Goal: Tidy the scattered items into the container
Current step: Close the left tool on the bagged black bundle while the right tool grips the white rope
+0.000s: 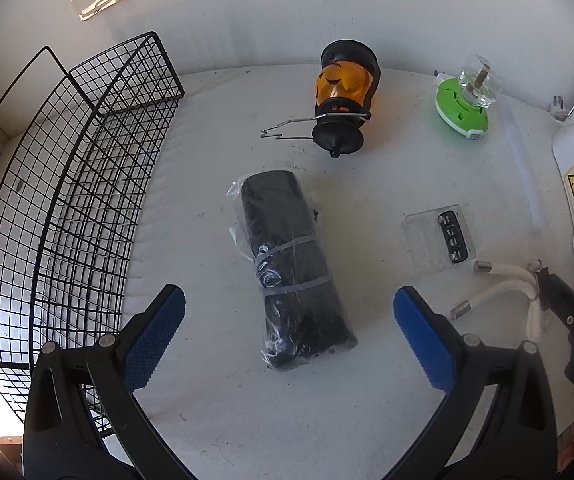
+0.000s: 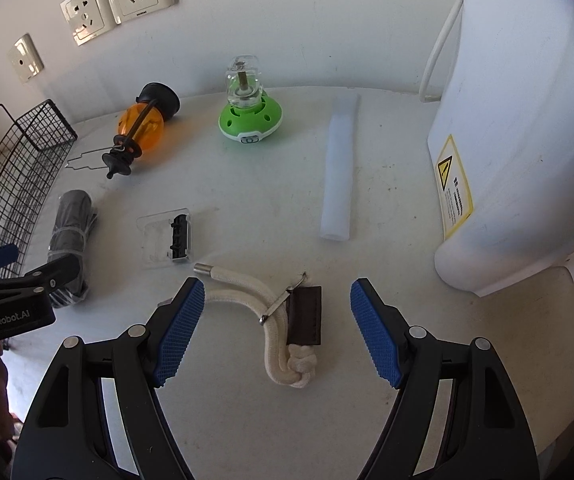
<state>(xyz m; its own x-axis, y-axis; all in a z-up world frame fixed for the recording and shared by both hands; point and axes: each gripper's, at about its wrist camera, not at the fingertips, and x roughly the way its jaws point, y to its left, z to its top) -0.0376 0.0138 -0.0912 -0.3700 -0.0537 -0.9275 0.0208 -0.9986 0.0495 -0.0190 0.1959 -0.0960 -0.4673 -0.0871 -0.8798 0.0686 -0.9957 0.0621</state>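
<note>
Left wrist view: my left tool (image 1: 289, 322) hangs wide open over the black wrapped bundle (image 1: 293, 268), which lies between its fingers, untouched. The wire basket (image 1: 87, 184) to its left looks empty, so I judge nothing is tidied yet. My right tool (image 2: 275, 332), also wide, brackets the white rope (image 2: 275, 336) on the worktop (image 2: 247, 216); lantern (image 1: 345, 100) and green gadget (image 1: 465, 106) lie farther ahead.

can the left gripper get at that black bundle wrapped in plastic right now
Probably yes. The left gripper is open, and the black bundle lies on the table straight ahead between its fingers with nothing on top of it. The wire basket stands off to the left, out of the way.
</note>
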